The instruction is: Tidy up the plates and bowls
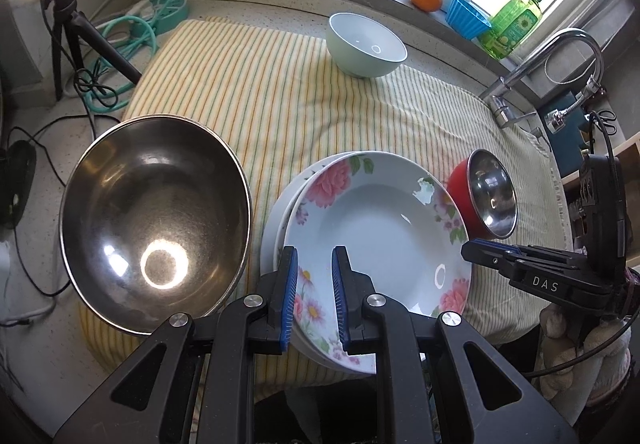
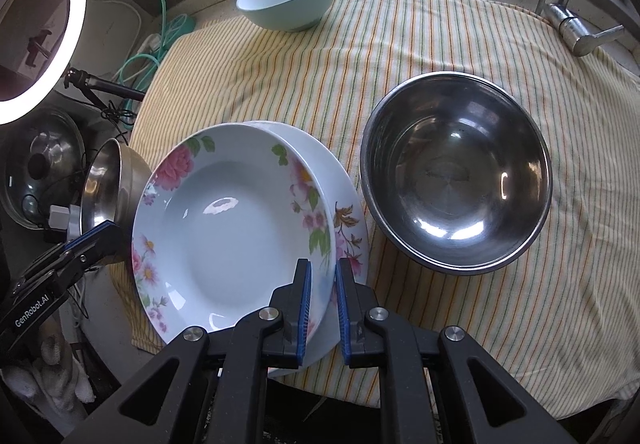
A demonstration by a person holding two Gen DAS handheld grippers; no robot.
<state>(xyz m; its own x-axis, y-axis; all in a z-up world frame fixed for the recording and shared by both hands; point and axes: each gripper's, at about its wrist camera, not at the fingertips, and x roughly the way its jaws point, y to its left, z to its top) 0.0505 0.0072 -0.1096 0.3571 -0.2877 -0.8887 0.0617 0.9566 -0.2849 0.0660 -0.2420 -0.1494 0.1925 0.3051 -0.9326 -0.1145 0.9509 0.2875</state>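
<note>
Lower plates [image 2: 344, 180] mostly hidden beneath floral plate [image 2: 224, 220]

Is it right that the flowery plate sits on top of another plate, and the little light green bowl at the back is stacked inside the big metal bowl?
Not quite. The flowery plate does sit on another plate. But the light green bowl stands alone on the striped cloth, apart from the big metal bowl, as the left wrist view shows.

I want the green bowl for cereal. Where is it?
The green bowl sits at the far edge of the striped cloth, alone, below the window sill, beyond the flowered plates.
</note>
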